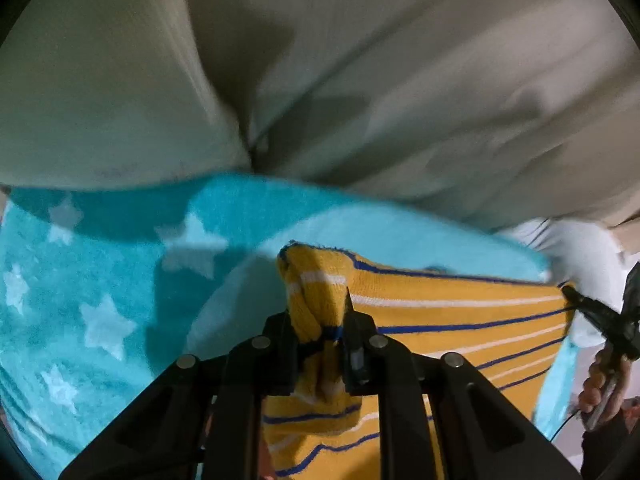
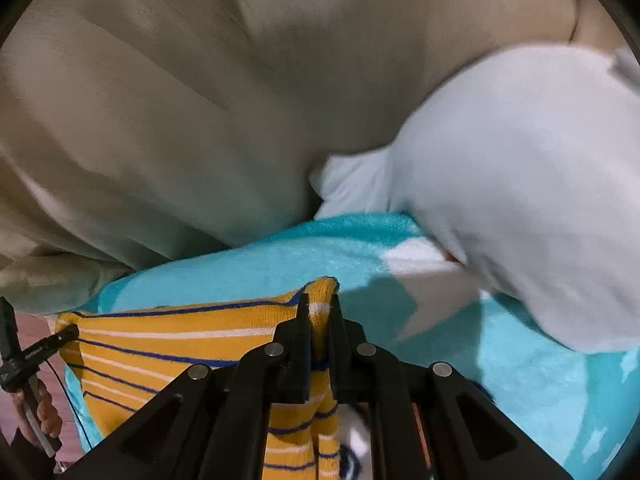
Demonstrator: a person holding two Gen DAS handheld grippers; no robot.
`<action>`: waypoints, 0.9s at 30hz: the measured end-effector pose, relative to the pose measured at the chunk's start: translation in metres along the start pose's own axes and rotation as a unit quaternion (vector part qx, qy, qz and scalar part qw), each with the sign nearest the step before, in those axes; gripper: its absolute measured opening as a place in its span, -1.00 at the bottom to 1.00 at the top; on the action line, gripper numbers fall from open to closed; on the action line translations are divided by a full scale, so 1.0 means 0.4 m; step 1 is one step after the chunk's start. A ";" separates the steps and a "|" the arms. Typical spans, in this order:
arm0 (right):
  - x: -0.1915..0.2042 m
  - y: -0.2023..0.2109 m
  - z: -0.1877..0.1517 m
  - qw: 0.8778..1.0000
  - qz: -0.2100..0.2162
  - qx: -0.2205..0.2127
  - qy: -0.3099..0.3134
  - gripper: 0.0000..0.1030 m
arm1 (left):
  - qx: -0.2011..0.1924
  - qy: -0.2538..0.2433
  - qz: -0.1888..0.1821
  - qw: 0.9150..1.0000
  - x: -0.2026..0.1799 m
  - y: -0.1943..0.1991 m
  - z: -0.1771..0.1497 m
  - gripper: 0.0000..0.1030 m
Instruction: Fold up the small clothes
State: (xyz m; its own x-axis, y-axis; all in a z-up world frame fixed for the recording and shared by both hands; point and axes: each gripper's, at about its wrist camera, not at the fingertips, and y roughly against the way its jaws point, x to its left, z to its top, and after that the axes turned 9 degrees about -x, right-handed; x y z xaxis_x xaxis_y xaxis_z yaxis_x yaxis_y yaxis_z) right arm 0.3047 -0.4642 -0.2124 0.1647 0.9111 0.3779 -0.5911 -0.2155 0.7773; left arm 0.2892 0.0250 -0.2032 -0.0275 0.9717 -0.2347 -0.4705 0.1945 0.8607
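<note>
A yellow knit garment with blue and white stripes [image 1: 460,320] is stretched between my two grippers above a turquoise star blanket [image 1: 100,280]. My left gripper [image 1: 320,320] is shut on one bunched corner of the garment. My right gripper [image 2: 319,312] is shut on the opposite corner [image 2: 322,296]. In the left wrist view the right gripper [image 1: 572,294] shows at the far right, pinching the garment's edge. In the right wrist view the left gripper [image 2: 70,332] shows at the far left, on the garment [image 2: 180,340].
Beige curtain-like fabric [image 1: 360,80] fills the background in both views. A white pillow [image 2: 520,180] lies on the blanket [image 2: 520,380] at the right. The person's hand [image 1: 604,384] holds the right gripper's handle.
</note>
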 end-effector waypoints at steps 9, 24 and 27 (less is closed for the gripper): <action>-0.052 -0.009 -0.034 0.999 -0.002 0.028 -0.045 0.23 | -0.009 0.012 0.041 0.999 0.070 0.011 -0.063 0.19; 0.371 0.079 -0.319 0.977 0.163 0.134 0.027 0.34 | 0.070 0.183 -0.081 0.977 0.132 0.083 -0.484 0.19; 0.441 0.062 -0.345 0.972 0.170 0.153 0.052 0.34 | 0.065 0.193 -0.097 0.974 0.127 0.068 -0.500 0.13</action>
State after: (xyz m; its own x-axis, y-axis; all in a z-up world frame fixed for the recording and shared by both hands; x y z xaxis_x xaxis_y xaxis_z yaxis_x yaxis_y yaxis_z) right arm 0.2102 -0.2603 -0.1958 -0.0881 0.7964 0.5983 -0.3319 -0.5898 0.7362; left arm 0.0987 0.0530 -0.2819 -0.2914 0.7969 -0.5292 -0.3846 0.4089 0.8276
